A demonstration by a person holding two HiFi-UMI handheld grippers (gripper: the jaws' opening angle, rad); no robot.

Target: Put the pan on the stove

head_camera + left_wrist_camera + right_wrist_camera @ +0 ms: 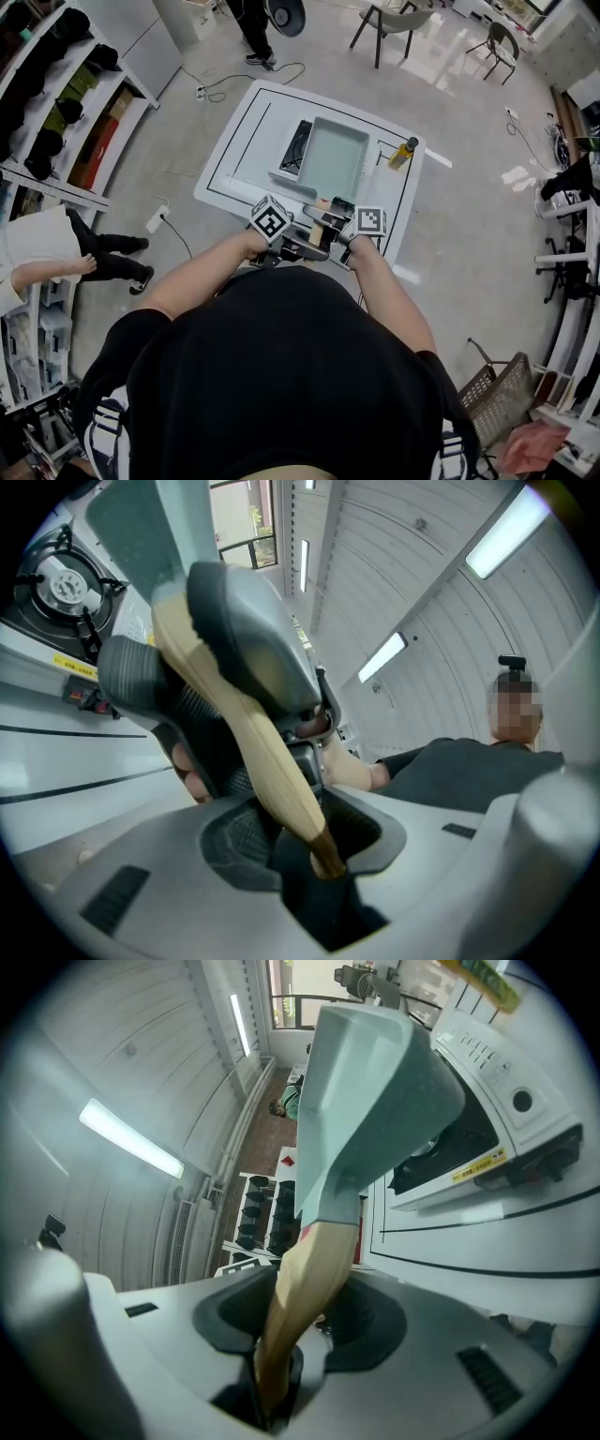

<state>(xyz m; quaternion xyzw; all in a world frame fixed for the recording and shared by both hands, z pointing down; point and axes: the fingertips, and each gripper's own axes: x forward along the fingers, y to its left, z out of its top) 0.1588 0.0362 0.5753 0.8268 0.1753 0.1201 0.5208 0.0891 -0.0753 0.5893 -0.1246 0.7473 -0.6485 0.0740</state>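
Left gripper (302, 847) and right gripper (277, 1372) both clamped on wooden handle (277, 775) of pale green square pan (333, 159). Pan over white table (234, 164), just right of stove burner (297, 148); contact unclear. Yellow bottle (404, 152) near pan's right side. Floor cable (178, 239) left of table. Person (56, 248) by shelves (56, 112), well apart.

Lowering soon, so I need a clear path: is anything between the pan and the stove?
Nothing visible stands in the way. The pan is held over the stove. The burner that shows is bare; the part under the pan is hidden. The yellow bottle stands beside the stove, apart from it.
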